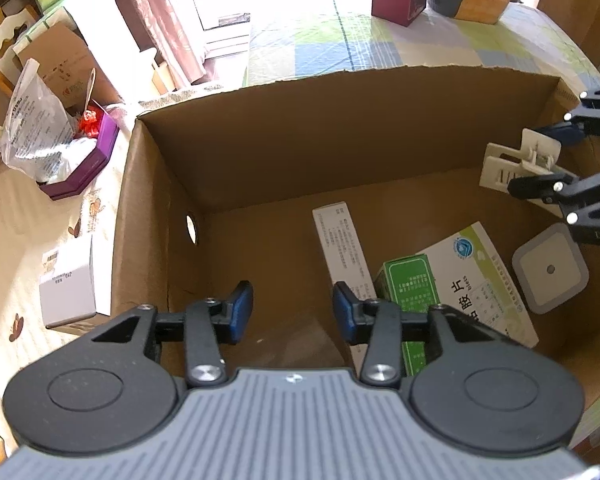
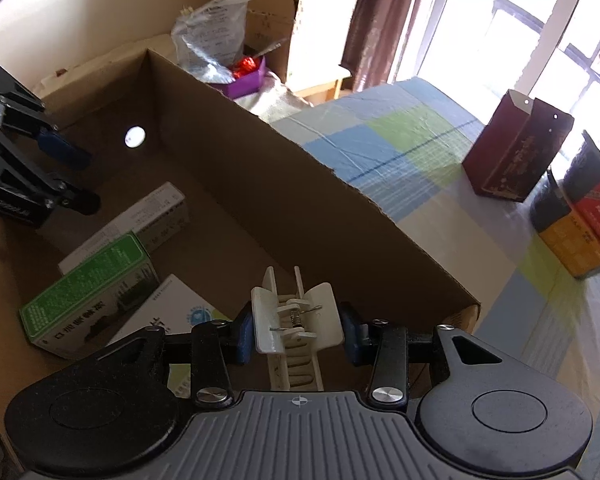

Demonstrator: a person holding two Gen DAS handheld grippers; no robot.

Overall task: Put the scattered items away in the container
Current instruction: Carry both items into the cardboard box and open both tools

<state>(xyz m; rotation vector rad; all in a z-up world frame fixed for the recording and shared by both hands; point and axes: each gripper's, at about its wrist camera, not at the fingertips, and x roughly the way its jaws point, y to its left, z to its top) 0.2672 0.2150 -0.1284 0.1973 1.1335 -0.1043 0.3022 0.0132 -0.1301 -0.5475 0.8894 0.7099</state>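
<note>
The left hand-held gripper point(image 1: 293, 312) hangs open and empty over the near side of the cardboard box point(image 1: 260, 152). On the box floor lie a long white carton point(image 1: 340, 248), a green carton point(image 1: 410, 292) on a larger white packet point(image 1: 488, 276), and a grey square pad point(image 1: 550, 272) at right. At far right the right hand-held gripper point(image 1: 540, 160) clamps a white clip point(image 1: 516, 168). Left of the box sit a white carton point(image 1: 70, 284) and a purple tray point(image 1: 88, 156).
</note>
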